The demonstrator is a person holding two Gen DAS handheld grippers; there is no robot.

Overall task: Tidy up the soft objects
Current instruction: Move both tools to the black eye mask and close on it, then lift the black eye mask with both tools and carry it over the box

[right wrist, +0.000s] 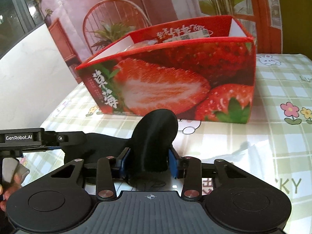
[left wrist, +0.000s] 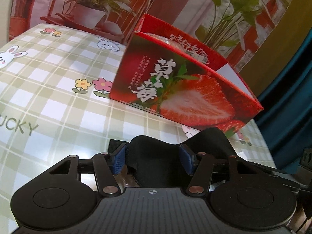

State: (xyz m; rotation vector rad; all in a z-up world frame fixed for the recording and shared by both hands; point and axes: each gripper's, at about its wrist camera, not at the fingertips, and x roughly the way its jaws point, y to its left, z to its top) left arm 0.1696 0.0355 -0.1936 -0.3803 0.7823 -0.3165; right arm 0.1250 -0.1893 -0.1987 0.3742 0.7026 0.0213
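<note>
A black soft eye mask (left wrist: 161,156) is held between both grippers above the table. My left gripper (left wrist: 153,158) is shut on one end of it, blue pads pressing its sides. My right gripper (right wrist: 149,160) is shut on the other end (right wrist: 156,136), which bulges up between the fingers. A red strawberry-print box (left wrist: 187,89) stands open-topped just beyond the mask; it also shows in the right wrist view (right wrist: 175,81). Some packaged items lie inside it, mostly hidden. The left gripper's body (right wrist: 29,138) shows at the left of the right wrist view.
The table has a green checked cloth (left wrist: 58,101) with rabbits and flowers. A printed backdrop with plants and a chair (left wrist: 93,5) stands behind the box. The table's right edge (left wrist: 261,136) drops off to a dark teal curtain. A white wall (right wrist: 29,68) is left.
</note>
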